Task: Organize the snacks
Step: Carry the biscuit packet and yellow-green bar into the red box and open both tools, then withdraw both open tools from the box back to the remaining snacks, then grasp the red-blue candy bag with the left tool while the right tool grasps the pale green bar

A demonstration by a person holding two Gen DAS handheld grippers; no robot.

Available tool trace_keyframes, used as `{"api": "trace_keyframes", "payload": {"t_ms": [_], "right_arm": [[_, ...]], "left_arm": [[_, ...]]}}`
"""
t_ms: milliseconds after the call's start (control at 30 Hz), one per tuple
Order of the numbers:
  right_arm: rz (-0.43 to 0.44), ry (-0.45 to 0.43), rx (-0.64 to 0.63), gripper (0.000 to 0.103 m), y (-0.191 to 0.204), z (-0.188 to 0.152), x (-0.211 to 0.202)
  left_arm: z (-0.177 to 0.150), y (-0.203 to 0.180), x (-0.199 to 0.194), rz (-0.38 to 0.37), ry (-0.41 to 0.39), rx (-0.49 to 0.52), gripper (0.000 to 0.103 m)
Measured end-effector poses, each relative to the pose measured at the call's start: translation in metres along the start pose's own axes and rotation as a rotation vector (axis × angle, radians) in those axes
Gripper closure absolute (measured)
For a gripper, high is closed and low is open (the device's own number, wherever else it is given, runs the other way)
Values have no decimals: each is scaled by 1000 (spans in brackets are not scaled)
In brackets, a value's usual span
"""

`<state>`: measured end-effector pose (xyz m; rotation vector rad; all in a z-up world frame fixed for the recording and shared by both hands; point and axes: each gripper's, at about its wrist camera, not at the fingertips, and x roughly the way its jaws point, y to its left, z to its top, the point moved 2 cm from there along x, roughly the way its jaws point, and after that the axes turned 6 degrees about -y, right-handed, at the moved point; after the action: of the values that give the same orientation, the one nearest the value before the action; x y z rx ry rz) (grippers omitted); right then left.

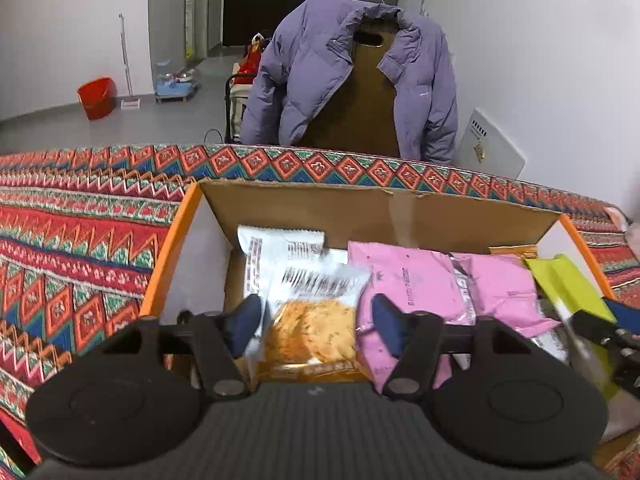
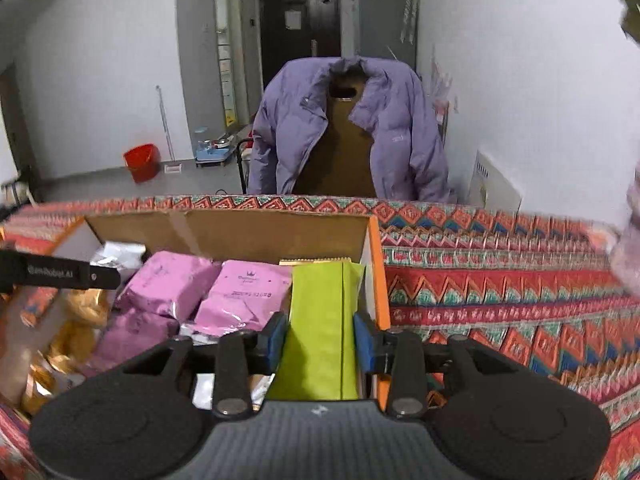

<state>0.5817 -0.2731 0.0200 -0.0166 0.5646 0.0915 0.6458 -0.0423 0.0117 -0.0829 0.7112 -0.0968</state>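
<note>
An open cardboard box (image 1: 304, 204) with orange edges sits on a patterned cloth. It holds a white snack packet (image 1: 280, 244), pink packets (image 1: 416, 280), and a yellow-green packet (image 1: 568, 284). My left gripper (image 1: 316, 316) is open inside the box, its fingers either side of a clear packet of orange snacks (image 1: 312, 332). In the right wrist view the box (image 2: 376, 272) shows the pink packets (image 2: 248, 296). My right gripper (image 2: 322, 340) is shut on the yellow-green packet (image 2: 320, 320) at the box's right wall. The left gripper's finger (image 2: 52, 272) shows at the left.
The patterned red cloth (image 1: 80, 248) covers the table around the box and stretches right of it (image 2: 500, 300). Beyond the table stands a chair with a purple jacket (image 1: 352, 76). A red bucket (image 1: 96, 98) stands on the floor. A white panel (image 1: 492, 148) leans on the wall.
</note>
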Motion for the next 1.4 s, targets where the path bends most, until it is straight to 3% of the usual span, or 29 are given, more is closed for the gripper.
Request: {"api": "trace_keyframes", "payload": {"t_ms": [200, 433, 600, 767, 900, 1067, 1233, 1400], "right_arm": [[11, -27, 24, 55, -5, 13, -14], [84, -58, 22, 43, -14, 33, -74], [107, -98, 8, 38, -12, 26, -126], [145, -127, -27, 29, -7, 1, -181], [231, -188, -32, 21, -5, -32, -230], [275, -233, -73, 14, 5, -83, -285], [319, -273, -115, 10, 12, -141, -327], [249, -261, -102, 10, 10, -194, -345]], "left_arm": [[3, 0, -33, -13, -40, 66, 31], [19, 0, -96, 6, -108, 96, 28], [3, -4, -153, 1, -158, 122, 26], [-41, -17, -222, -12, -254, 185, 20], [-91, -25, -272, -39, -325, 225, 14], [-163, -27, -325, -26, -378, 186, 10], [-218, -29, -362, -9, -387, 154, 6], [-264, -34, -376, -15, -322, 138, 6]]}}
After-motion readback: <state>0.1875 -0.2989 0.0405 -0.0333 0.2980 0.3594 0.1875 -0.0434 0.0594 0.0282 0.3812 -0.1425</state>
